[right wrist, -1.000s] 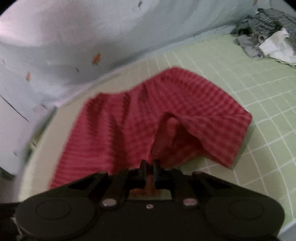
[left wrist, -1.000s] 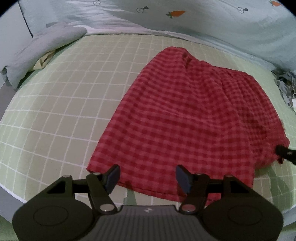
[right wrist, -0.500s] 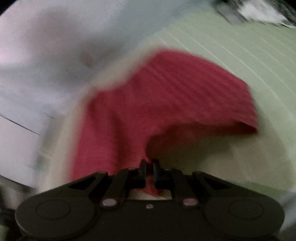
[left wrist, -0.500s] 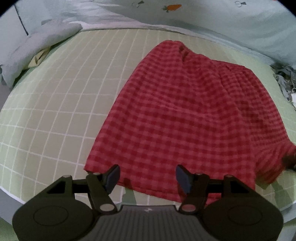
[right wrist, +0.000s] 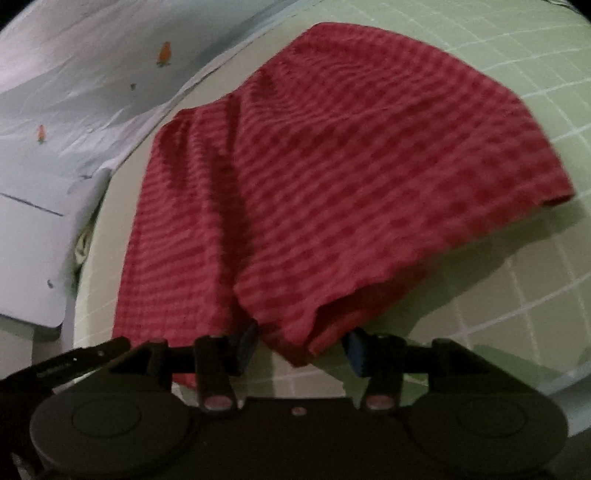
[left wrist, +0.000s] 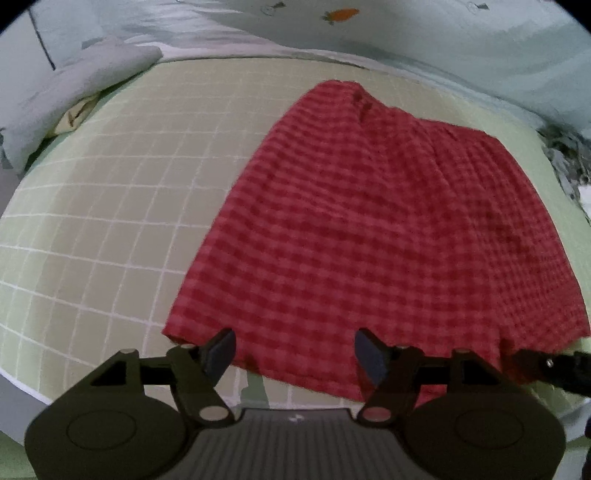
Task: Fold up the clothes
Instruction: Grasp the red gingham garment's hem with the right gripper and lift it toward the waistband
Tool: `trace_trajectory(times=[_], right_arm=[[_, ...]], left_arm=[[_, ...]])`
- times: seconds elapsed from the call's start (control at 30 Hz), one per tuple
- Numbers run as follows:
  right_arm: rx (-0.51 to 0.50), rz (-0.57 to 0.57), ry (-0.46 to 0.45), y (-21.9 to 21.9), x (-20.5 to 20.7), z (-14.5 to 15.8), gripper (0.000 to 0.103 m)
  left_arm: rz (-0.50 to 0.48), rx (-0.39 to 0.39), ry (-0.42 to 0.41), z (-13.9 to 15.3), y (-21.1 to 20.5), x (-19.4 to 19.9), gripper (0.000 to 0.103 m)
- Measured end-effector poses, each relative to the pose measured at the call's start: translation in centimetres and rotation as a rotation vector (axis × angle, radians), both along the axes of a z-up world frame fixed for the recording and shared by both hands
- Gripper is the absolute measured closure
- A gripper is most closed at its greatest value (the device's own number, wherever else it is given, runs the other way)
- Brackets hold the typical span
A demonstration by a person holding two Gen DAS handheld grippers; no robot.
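A red checked garment (left wrist: 376, 229) lies spread on the green gridded bed sheet (left wrist: 110, 206). My left gripper (left wrist: 294, 354) stands open at the garment's near hem, nothing between its fingers. In the right wrist view the same red garment (right wrist: 332, 192) shows a raised fold at its near right corner. My right gripper (right wrist: 301, 345) is open, and that loose corner hangs between and just above its fingers. The tip of the right gripper (left wrist: 554, 365) shows at the far right edge of the left wrist view.
A pale blue quilt with carrot prints (left wrist: 406, 33) is bunched along the far side of the bed. A grey folded cloth (left wrist: 74, 88) lies at the far left. A heap of other clothes (left wrist: 569, 162) sits at the right edge. The bed's near edge (left wrist: 22, 387) is close.
My right gripper was shut on the garment's corner and has opened, letting the corner drop. The left gripper stayed open and moved slightly forward over the hem.
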State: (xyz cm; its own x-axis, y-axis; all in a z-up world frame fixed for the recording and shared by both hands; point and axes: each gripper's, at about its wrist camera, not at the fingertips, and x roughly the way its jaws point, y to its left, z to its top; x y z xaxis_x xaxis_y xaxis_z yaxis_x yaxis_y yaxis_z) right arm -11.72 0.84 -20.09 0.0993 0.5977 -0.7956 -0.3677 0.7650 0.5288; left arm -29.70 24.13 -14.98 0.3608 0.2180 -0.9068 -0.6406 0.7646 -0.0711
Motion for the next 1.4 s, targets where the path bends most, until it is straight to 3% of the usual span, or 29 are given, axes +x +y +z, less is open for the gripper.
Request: trace_trajectory(times=[0.03,0.07,0.13,0.2,0.33,0.5,0.63,0.73,0.93,1.1,1.13,1.17,1.23,1.27,1.33,1.4], right_arm=[[0.028,-0.003,0.018,-0.1,-0.1,-0.2,0.058],[0.056,-0.007,0.035,-0.1,-0.1,-0.4,0.072],[0.118,-0.016,0.074,-0.3,-0.2,-0.8,0.091],[0.277,-0.076,0.159,-1.4,-0.1,-1.2,0.093],[0.320,-0.138,0.262,-2.8,-0.2,-2.3,0.094],[0.292,-0.217,0.280,-4.6,-0.3,-2.3,0.088],[0.253,-0.281,0.275,-6.1,-0.4,-2.1,0.056],[0.226,-0.332,0.271,-7.3,-0.4,-2.0,0.052],[0.257,-0.628,0.191,-12.4,1.6,-2.0,0.045],[0.270,-0.762,0.116,-14.4,4.9,-2.1,0.043],[0.278,-0.779,0.111,-14.4,5.6,-2.2,0.050],[0.277,-0.780,0.092,-14.2,5.9,-2.0,0.067],[0.275,-0.782,0.054,-13.9,6.5,-1.5,0.090],[0.274,-0.780,0.031,-13.8,6.8,-1.2,0.092],[0.212,-0.684,-0.133,-13.0,6.5,0.8,0.092],[0.011,-0.563,-0.307,-11.6,5.7,2.4,0.093]], left_arm=[[-0.005,-0.001,0.002,-0.1,-0.2,-0.1,0.031],[-0.011,-0.002,0.003,-0.2,-0.4,-0.2,0.031],[-0.015,-0.002,0.005,-0.3,-0.6,-0.5,0.031],[-0.006,0.001,0.002,-0.1,-0.6,-0.8,0.031],[0.013,-0.004,0.002,-0.2,-0.5,-1.2,0.031],[0.016,-0.018,0.018,-0.6,-0.8,-1.3,0.031],[0.002,-0.019,0.019,-0.7,-1.3,-1.1,0.031],[-0.004,-0.021,0.020,-0.8,-1.6,-1.0,0.031],[-0.003,-0.006,0.016,-0.5,-1.8,-1.2,0.031],[0.006,0.009,0.024,-0.3,-1.6,-1.5,0.031],[0.008,0.011,0.024,-0.3,-1.6,-1.5,0.031],[0.009,0.013,0.024,-0.2,-1.6,-1.5,0.031],[0.011,0.017,0.024,-0.1,-1.6,-1.5,0.031],[0.012,0.018,0.024,-0.1,-1.6,-1.5,0.031],[0.017,0.021,0.021,-0.1,-1.6,-1.6,0.031],[0.037,0.022,0.022,-0.1,-1.3,-1.8,0.031]])
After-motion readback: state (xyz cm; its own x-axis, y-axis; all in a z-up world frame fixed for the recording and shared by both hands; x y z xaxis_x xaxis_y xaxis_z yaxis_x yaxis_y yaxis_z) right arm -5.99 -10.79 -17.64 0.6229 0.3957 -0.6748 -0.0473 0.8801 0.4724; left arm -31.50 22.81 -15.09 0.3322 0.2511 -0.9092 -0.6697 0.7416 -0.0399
